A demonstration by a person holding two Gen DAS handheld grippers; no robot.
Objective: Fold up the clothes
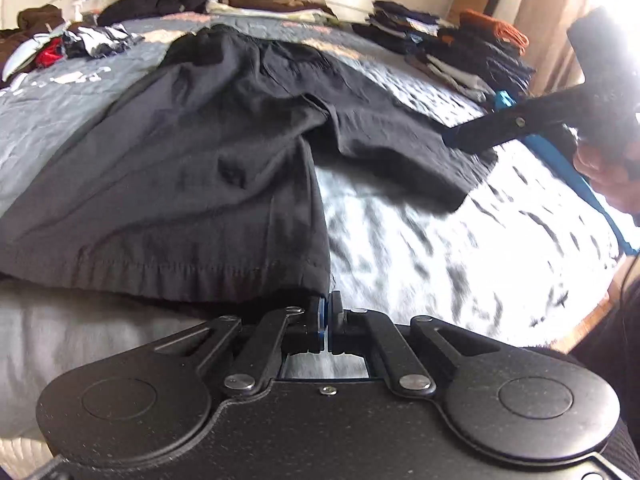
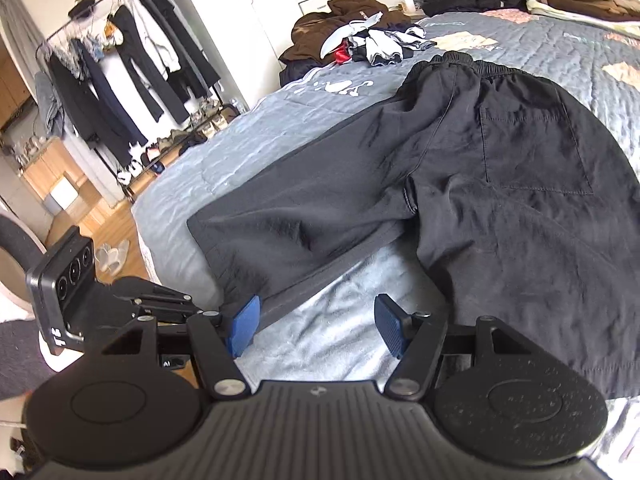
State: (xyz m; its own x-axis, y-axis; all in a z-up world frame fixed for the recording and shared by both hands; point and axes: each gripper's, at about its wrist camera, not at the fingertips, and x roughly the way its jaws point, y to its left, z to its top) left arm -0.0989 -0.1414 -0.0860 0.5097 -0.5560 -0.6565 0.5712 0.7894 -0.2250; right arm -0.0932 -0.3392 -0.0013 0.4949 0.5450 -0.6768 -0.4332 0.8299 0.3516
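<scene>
One pair of black shorts [image 2: 460, 160] lay spread flat on the grey quilted bed [image 2: 224, 152], waistband away from the person and both legs pointing toward the near edge, a patch pocket facing up. The cloth looked thin, soft and light, creasing easily, so it would likely drape and slip rather than hold a shape; the stitched hems and elastic waistband seemed the firmest places to pinch. The left gripper [image 1: 326, 312] had its blue pads drawn together at the inner corner of one leg's hem, apparently pinching the fabric there. The right gripper [image 2: 316, 326] stood wide, its pads either side of bare quilt, just beside the other leg's hem and holding nothing. Beyond the shorts, folded stacks [image 1: 452, 52] sat along the far side, a loose heap of clothes [image 2: 360, 40] lay near the bed's corner, and a clothes rack [image 2: 120, 72] stood by the wall.
</scene>
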